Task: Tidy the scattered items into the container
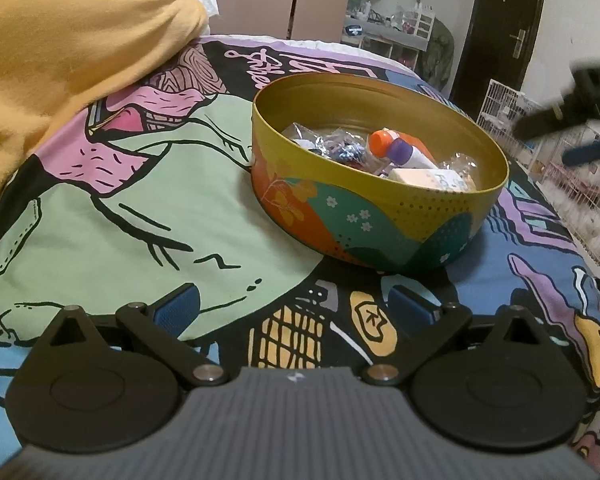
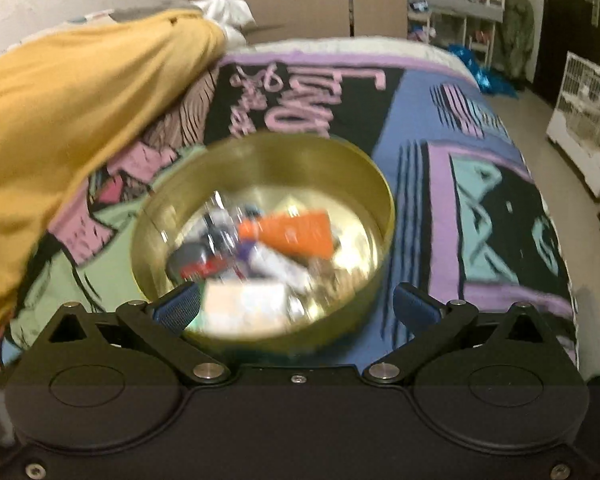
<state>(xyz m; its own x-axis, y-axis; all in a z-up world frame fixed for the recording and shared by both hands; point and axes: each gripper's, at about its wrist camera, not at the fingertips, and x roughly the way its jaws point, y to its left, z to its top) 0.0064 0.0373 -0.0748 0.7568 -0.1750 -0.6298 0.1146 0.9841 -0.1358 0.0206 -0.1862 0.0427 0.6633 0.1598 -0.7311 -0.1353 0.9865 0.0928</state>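
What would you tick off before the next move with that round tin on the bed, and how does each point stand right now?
1. Left tongs empty and open: ok, nothing between the blue pads.
2. Right tongs empty and open: ok, hovering over the near edge of the tin.
3. Round tin upright on the bedspread: ok.
4. Items inside the tin, such as the orange-capped tube and the pale box: ok, below the rim.
5. Nothing left scattered on the bedspread: ok in the visible part; under the yellow cloth, cannot tell.
6. Sharp right view: not ok, blurred.
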